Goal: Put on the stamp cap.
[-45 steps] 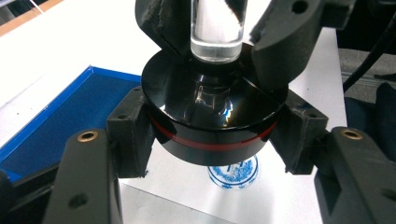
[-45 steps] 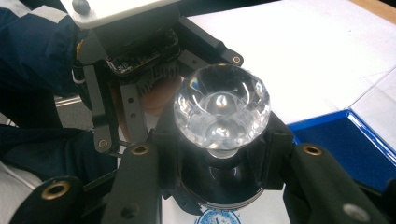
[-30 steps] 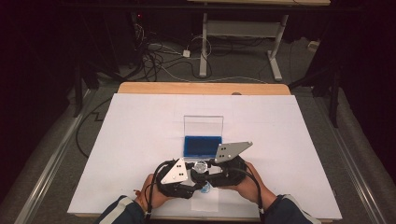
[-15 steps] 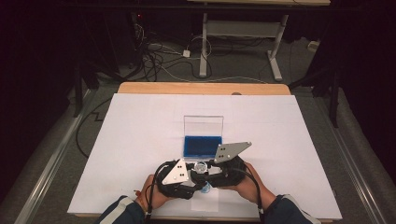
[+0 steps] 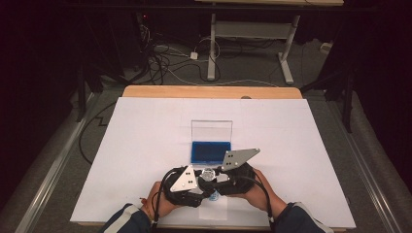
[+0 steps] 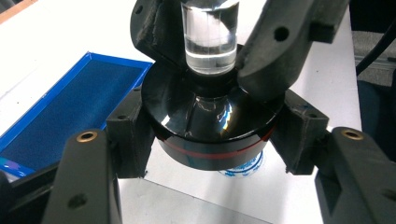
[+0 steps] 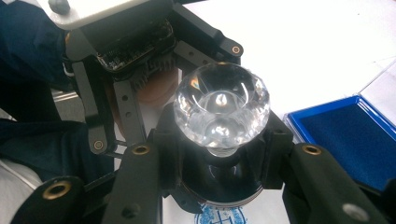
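A stamp (image 5: 209, 174) with a black round base (image 6: 210, 126) and a clear faceted knob (image 7: 222, 102) stands near the table's front edge, over a blue print (image 7: 224, 217) on the paper. My left gripper (image 6: 212, 135) is shut on the black base, one pad on each side. From the opposite side, my right gripper (image 7: 219, 154) is shut on the clear stem (image 6: 210, 42) under the knob. In the high view the two hands meet at the stamp. Just beyond it lies the open blue ink pad (image 5: 210, 151).
The pad's clear lid (image 5: 211, 130) stands up behind it. A white sheet (image 5: 145, 145) covers the table, with a wooden edge (image 5: 209, 91) at the far side. Cables and desk legs are on the dark floor beyond.
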Demonstrator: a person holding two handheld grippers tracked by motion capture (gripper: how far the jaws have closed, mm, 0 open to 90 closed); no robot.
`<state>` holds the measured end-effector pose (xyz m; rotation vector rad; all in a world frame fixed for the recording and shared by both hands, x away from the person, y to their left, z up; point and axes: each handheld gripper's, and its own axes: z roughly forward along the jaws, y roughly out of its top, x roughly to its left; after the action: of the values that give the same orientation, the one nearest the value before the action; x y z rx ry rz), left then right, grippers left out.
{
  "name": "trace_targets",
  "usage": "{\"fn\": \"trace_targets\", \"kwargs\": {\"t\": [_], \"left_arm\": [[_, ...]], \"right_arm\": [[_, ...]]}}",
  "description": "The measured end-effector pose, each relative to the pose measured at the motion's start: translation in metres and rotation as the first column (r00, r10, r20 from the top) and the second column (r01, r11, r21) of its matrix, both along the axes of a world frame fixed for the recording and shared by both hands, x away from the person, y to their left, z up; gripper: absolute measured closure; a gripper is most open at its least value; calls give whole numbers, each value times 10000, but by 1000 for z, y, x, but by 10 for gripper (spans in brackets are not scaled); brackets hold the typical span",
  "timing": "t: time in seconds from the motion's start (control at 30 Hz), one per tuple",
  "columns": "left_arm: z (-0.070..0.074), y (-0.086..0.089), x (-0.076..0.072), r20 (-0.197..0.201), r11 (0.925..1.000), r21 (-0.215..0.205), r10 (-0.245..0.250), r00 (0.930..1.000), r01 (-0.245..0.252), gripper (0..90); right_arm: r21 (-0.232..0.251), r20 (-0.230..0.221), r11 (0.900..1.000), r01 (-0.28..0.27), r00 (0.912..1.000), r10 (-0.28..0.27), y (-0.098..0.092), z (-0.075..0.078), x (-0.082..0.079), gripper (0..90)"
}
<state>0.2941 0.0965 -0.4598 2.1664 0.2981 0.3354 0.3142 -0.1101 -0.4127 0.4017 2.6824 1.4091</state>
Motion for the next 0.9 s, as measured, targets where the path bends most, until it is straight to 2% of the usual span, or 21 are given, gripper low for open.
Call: {"fn": "trace_targets", "kwargs": {"t": [0.43,0.57,0.6,0.73,0.8,0.9], "left_arm": [[0,0,1,-228,9999,113,1,9997,1,364],[1,0,2,-415,9999,74,-65,9991,68,363],[0,1,3,-574,9999,-1,-131,9983,131,363],[0,1,4,-551,9999,-118,-130,9984,124,361],[-1,2,4,-665,9995,-259,-178,9976,162,361],[-3,1,4,-626,9993,-360,-106,9980,83,359]], "right_arm": [[-103,185,9999,-17,9998,19,2,-2,-2,619],[-40,176,10000,-75,9998,75,1,-3,0,625],[-52,177,10000,-72,9998,73,1,-3,0,629],[-97,288,9999,-51,9996,54,1,-2,-1,643],[6,232,10000,5,9997,-5,0,-2,-1,648],[-102,434,9999,-18,9991,22,1,-2,-2,654]]}}
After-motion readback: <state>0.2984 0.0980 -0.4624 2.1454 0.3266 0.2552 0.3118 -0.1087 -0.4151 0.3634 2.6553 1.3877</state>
